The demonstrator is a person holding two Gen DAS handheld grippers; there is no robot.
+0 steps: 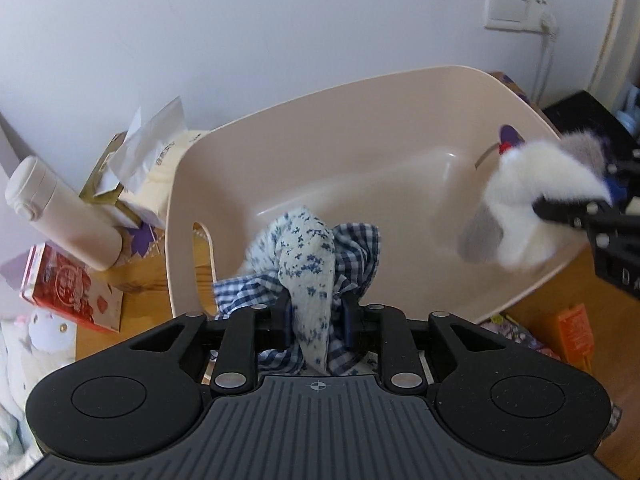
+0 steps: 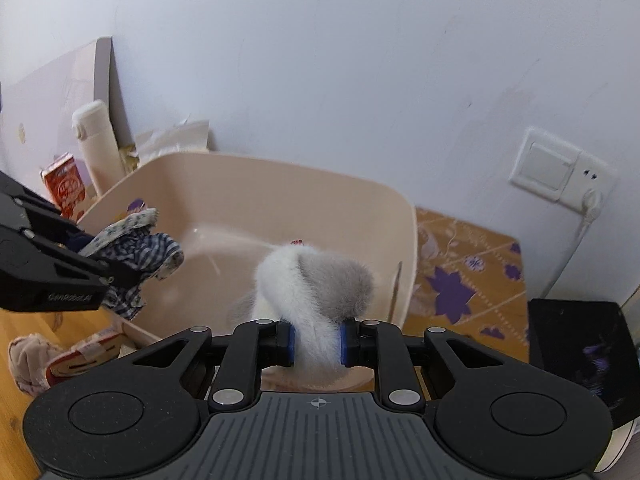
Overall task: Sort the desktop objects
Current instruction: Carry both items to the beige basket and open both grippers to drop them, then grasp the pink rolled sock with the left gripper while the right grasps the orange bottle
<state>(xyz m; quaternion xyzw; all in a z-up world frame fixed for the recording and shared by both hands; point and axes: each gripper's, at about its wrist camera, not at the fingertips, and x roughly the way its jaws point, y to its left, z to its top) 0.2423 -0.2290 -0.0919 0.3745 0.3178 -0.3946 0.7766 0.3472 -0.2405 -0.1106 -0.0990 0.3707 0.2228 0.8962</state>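
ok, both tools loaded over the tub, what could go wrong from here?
1. The blue patterned cloth bundle in the left tool hangs across the near rim of the beige tub; on release, part of it may slide out onto the desk.
2. The white-and-grey furry item in the right tool is held low near the tub's right wall; fur could snag on the pads and drag back out.
3. Both tools share one tub, so they may bump.

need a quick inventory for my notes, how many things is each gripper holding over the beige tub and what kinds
Blue-and-white cloth bundle, in the left gripper: 1
White-and-grey furry item, in the right gripper: 1
Beige tub under both: 1
Total: 3, with 2 of them held
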